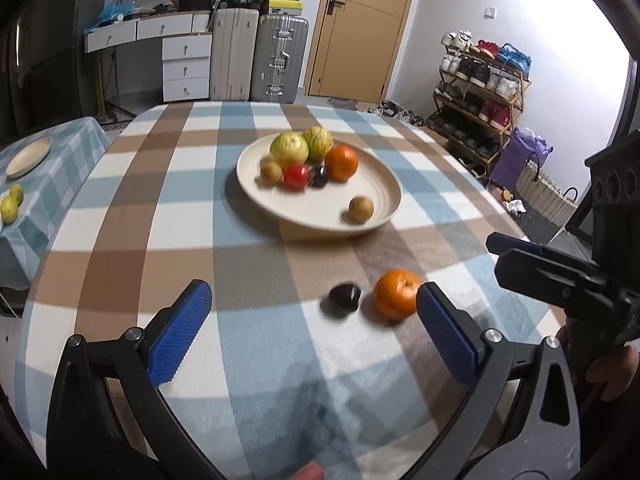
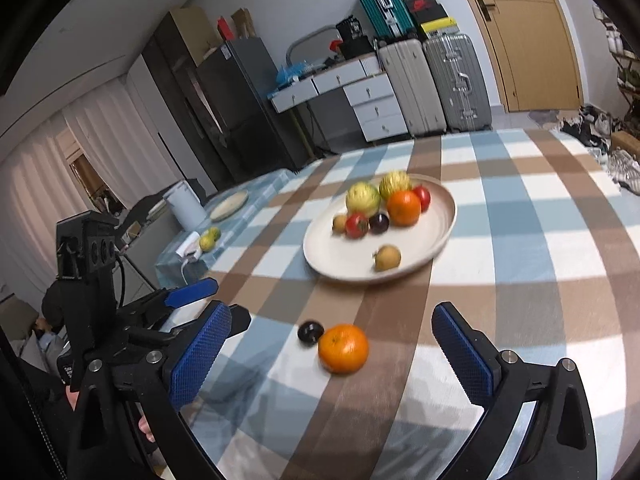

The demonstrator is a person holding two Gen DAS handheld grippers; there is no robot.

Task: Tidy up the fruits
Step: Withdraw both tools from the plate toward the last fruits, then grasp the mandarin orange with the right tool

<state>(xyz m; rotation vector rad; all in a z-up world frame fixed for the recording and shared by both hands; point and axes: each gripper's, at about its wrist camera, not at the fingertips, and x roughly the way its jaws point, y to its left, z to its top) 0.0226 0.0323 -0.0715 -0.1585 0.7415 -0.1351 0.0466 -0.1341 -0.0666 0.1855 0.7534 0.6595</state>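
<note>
A cream plate (image 1: 384,194) (image 2: 440,224) on the checked tablecloth holds several fruits: two yellow-green ones, an orange, tomatoes, a dark plum and small brown fruits. A loose orange (image 1: 397,293) (image 2: 344,348) and a dark plum (image 1: 345,297) (image 2: 310,333) lie on the cloth in front of the plate. My left gripper (image 1: 316,300) is open and empty, the orange just beside its right finger. My right gripper (image 2: 332,320) is open and empty, with the orange and plum between its fingers, a little ahead. Each gripper shows in the other's view, at the right edge (image 1: 532,256) and at the left (image 2: 192,294).
A side table (image 1: 60,176) at the left carries a small plate (image 1: 29,157) and two yellow fruits (image 1: 10,208). Behind the table stand suitcases (image 1: 256,56), a drawer unit, a door and a shoe rack (image 1: 480,92). A white canister (image 2: 186,204) stands far left.
</note>
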